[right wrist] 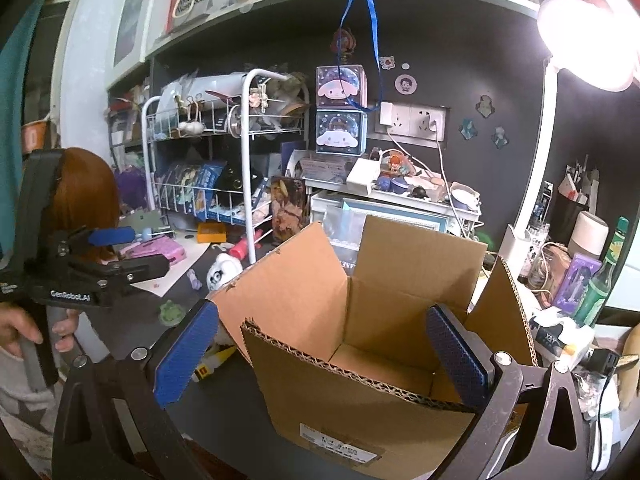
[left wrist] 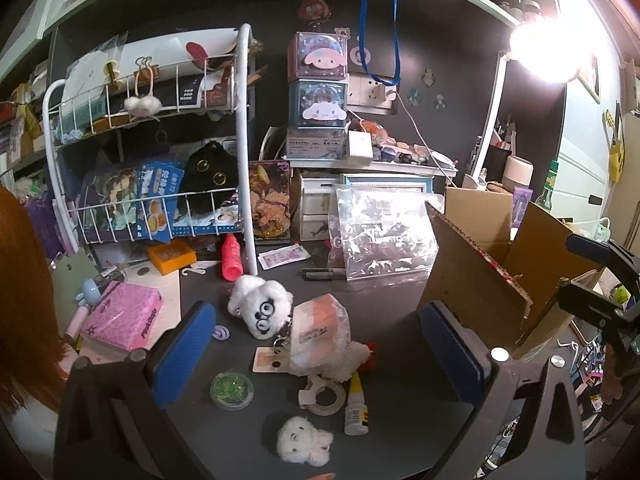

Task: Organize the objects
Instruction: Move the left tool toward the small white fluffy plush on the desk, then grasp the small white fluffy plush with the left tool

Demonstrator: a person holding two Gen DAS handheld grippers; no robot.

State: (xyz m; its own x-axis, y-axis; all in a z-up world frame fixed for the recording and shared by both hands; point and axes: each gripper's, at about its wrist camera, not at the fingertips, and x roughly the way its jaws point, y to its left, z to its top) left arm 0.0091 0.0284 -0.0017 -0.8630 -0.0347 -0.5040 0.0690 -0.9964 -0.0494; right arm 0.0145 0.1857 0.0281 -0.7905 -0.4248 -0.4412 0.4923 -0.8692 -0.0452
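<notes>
I'm holding my left gripper (left wrist: 316,344) spread wide and empty over the dark desk (left wrist: 400,300). My right gripper (right wrist: 322,344) is also spread and empty, hovering above the open cardboard box (right wrist: 360,400), which looks bare inside.

Between the left fingers sit the likely picks: a white plush with black glasses (left wrist: 262,308) touching a wrapped peach-coloured packet (left wrist: 320,332). Plush looks soft and light, should squash under the pads, so I'm judging a grip across the body is best. Packet wrap looks slick and crinkly, may slip.

Close by: tape roll (left wrist: 322,394), small glue bottle (left wrist: 356,408) lying just beside it, green round tin (left wrist: 232,390), second small white plush (left wrist: 304,438). Things are crowded, so closing could nudge neighbours.

The box flap (left wrist: 476,280) is standing to the right, between the pile and the box mouth; I'm guessing I'd need to lift over it. Clear zip bag (left wrist: 380,232) and white wire rack (left wrist: 160,160) are behind, well apart.
</notes>
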